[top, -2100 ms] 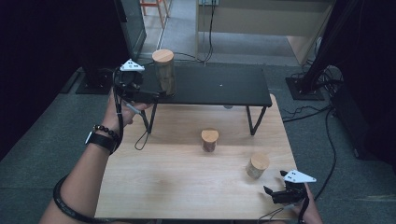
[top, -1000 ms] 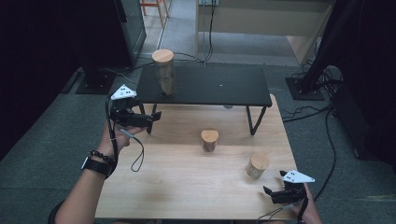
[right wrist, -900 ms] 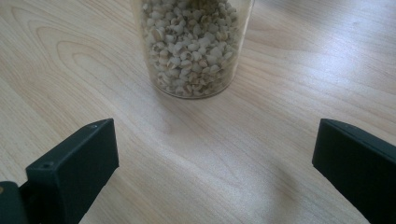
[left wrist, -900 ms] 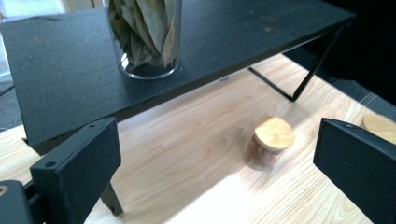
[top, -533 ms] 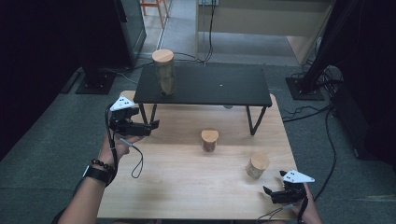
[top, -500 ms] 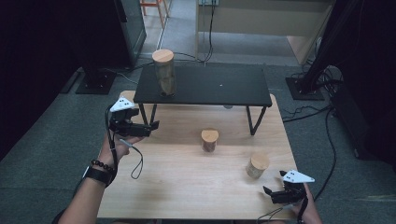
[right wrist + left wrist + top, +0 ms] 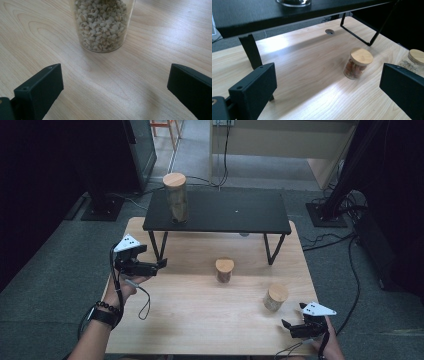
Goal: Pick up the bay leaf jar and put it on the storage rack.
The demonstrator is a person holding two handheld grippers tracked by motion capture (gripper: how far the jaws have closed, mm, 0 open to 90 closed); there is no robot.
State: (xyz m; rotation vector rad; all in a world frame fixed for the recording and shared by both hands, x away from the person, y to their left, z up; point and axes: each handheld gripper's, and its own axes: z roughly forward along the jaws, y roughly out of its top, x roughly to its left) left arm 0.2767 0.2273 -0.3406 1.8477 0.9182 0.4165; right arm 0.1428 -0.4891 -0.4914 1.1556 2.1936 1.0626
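Note:
A tall jar (image 7: 175, 196) with a wooden lid stands on the left end of the black shelf (image 7: 235, 212). A small jar of brown pieces (image 7: 224, 269) (image 7: 357, 63) sits mid-table. A small jar of pale grains (image 7: 275, 297) (image 7: 102, 23) stands at the right front. My left gripper (image 7: 161, 264) (image 7: 325, 87) hovers open over the table's left side, jaws wide apart and pointing right toward the brown jar. My right gripper (image 7: 285, 325) (image 7: 113, 86) rests open near the front right corner, the grain jar just beyond its jaws.
The wooden table (image 7: 200, 320) has bare room in front and at left. The shelf's black legs (image 7: 252, 51) stand close to my left gripper. A cable (image 7: 145, 302) trails from the left gripper. Dark floor and stands surround the table.
My left gripper has drawn back from the tall jar on the shelf and come down toward the table's left side. The right gripper has stayed put.

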